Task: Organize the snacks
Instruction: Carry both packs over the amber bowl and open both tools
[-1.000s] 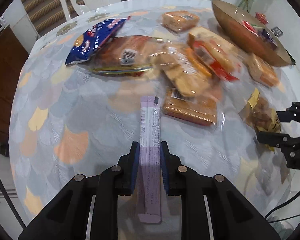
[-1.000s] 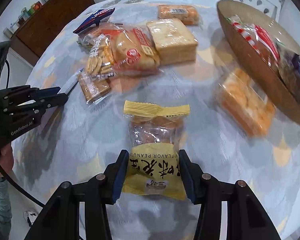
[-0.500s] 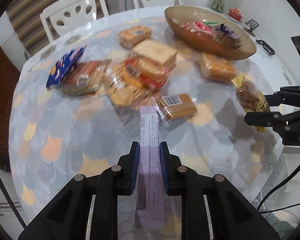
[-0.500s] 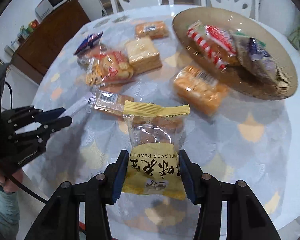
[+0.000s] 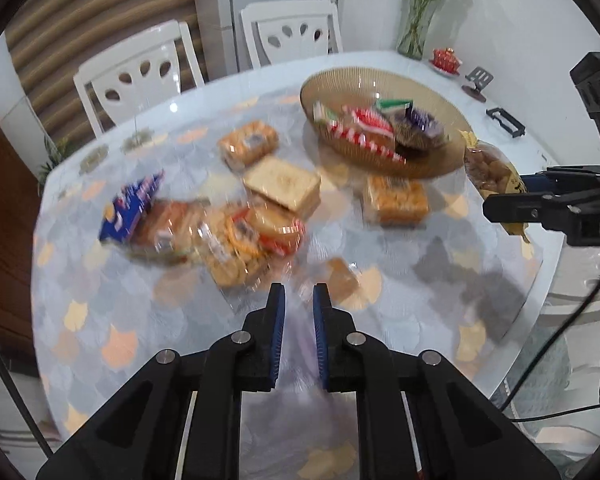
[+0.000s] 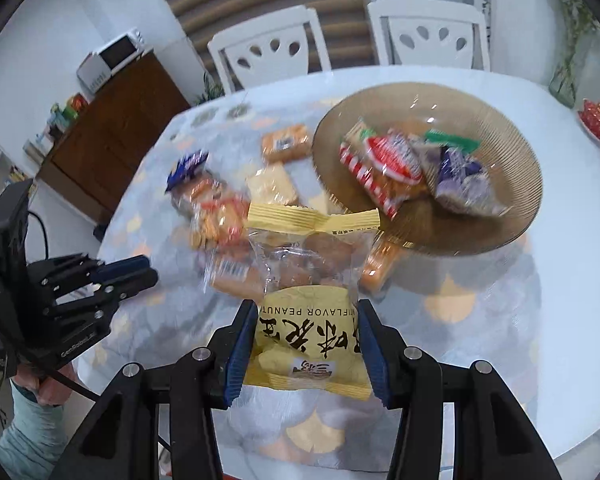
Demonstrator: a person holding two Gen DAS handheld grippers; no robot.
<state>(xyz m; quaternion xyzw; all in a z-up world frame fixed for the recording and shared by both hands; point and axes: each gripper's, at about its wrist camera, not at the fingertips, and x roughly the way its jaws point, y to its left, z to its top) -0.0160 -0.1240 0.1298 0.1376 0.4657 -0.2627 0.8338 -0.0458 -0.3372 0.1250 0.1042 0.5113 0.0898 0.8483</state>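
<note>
Blue-padded right gripper [image 6: 306,308] is clamped on the yellow peanut packet [image 6: 312,272], one pad on each side edge of its lower printed half. The packet is held above the table [image 6: 480,320]. Its long axis runs along the fingers, 6 to 12 o'clock. The crimped yellow seal points to 12, away from the tool, and the print reads upside down from this camera. The clear window in the upper half shows brown pieces.

Just past the seal, at 1 to 2 o'clock, sits the amber ribbed bowl [image 6: 512,152], with red-striped, green and purple wrappers inside. Loose snacks lie on the table from 10 to 12: a blue packet [image 5: 134,208], a square toast pack [image 5: 284,182], and an orange pack [image 5: 396,200] beside the bowl's near rim.

Left gripper [image 5: 298,292] is at 9 o'clock in the right wrist view, over the table edge. Its jaws stand nearly together with a thin gap. That frame is motion-blurred, with only a faint lavender smear low between the fingers, so I cannot tell if anything is pinched.

Further out are white chairs [image 6: 272,48] at 12, a microwave [image 6: 112,60] on a brown cabinet at 10, and a vase [image 5: 416,20] at 1 in the left wrist view.
</note>
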